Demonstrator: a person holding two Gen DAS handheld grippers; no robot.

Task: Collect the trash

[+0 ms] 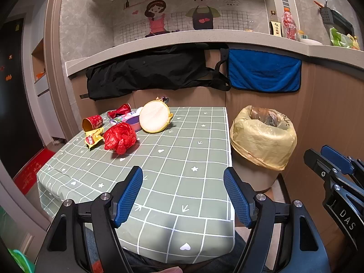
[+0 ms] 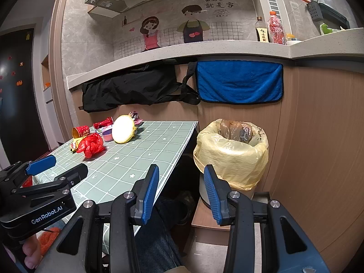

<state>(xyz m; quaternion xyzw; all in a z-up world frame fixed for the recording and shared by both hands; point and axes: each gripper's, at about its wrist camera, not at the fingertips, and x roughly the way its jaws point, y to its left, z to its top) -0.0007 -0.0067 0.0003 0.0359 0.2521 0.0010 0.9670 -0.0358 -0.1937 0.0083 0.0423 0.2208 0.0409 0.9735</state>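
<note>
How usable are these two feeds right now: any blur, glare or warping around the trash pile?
Left wrist view: sharp, evenly lit; the red plastic bag casts a soft shadow, and the counter edge bows from fisheye warp. Right wrist view: equally sharp, no glare on the tablecloth, dark vignette in the corners.

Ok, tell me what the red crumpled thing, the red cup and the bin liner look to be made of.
Red crumpled thing: thin plastic film, probably a bag; glossy, with sharp bright creases.
Red cup: likely coated paper; printed red outside, plain tan inside, lying on its side.
Bin liner: thin, translucent yellow plastic film, wrinkled, folded over the bin's rim; darker trash shows through inside.
</note>
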